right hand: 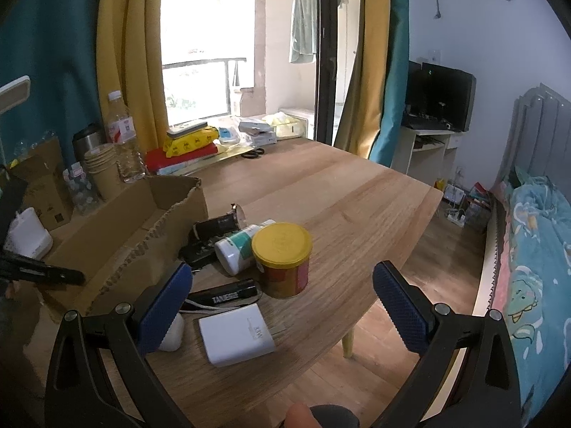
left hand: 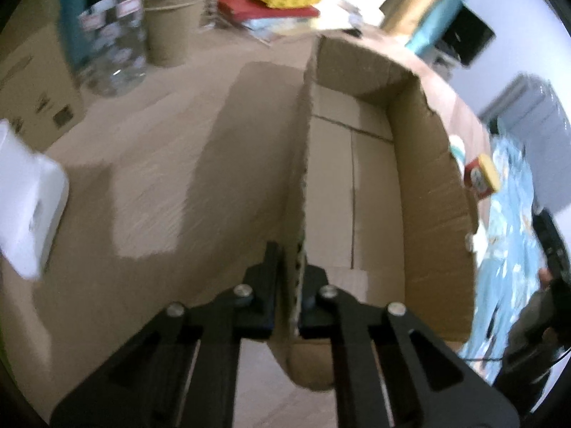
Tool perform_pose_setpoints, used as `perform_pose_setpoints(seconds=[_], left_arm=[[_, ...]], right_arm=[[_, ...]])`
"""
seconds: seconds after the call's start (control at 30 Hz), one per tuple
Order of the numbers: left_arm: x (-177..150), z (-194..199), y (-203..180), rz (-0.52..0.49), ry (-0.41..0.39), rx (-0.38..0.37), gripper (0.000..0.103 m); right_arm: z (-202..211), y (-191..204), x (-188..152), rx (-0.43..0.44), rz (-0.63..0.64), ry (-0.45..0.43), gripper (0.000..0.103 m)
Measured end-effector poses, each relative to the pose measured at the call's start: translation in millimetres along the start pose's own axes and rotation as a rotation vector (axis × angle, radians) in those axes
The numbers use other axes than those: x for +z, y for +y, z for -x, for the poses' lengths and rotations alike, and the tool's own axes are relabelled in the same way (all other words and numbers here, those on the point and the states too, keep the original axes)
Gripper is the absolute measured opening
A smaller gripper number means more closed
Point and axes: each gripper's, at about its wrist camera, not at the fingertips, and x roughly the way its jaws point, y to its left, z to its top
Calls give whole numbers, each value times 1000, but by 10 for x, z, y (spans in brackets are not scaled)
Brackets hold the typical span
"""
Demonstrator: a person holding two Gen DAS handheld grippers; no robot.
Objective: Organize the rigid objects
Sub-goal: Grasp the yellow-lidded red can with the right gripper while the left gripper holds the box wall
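nothing sat in the cardboard box (right hand: 117, 221) yet, as far as either view showed; its floor looked bare. my left gripper (left hand: 289, 281) was pinched tight on the near wall of that box, the torn corrugated edge running up between the two black fingers, so i judged i was steadying or dragging it. the left view was blurred, so i could not tell more than that.

my right gripper (right hand: 282, 296) hung wide apart with nothing in it, blue pads either side of the pile on the wooden table (right hand: 357, 192). just beside the box lay the things to sort: a yellow-lidded can (right hand: 283, 260) standing upright, a white bottle (right hand: 237, 249) on its side touching it, a black flashlight (right hand: 228, 294) lying in front, a white charger block (right hand: 237, 333) nearest me, and some dark items (right hand: 210, 239) against the box wall that i could not name. a small white round thing (right hand: 173, 331) peeked from behind my left pad.

by my reckoning the job was barely begun: all the loose pieces still waited outside the box, and the can sat most squarely between my open pads.
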Motion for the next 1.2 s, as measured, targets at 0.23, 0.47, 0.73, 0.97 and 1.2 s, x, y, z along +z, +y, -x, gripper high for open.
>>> perform_pose_setpoints(seconds=[0.23,0.47,0.73,0.97,1.2], left_arm=[[-210,119,52,116,-64,2,7],[-250,134,63,155,-78,-8,7],[-275,134,52,150,-79,-10,7],[-284,119,40,132,-78,-2,7],[-284,105,33,127,-80,-3,7]], right_arm=[[-276,-13,7,-5,29,40,89],[-436,-53,75,16,20,64,89],[-772,-14,185,5,35,179,89],[-993,-35,165,-14,40,247,68],[-1003,0,159,-9,62,246,59]])
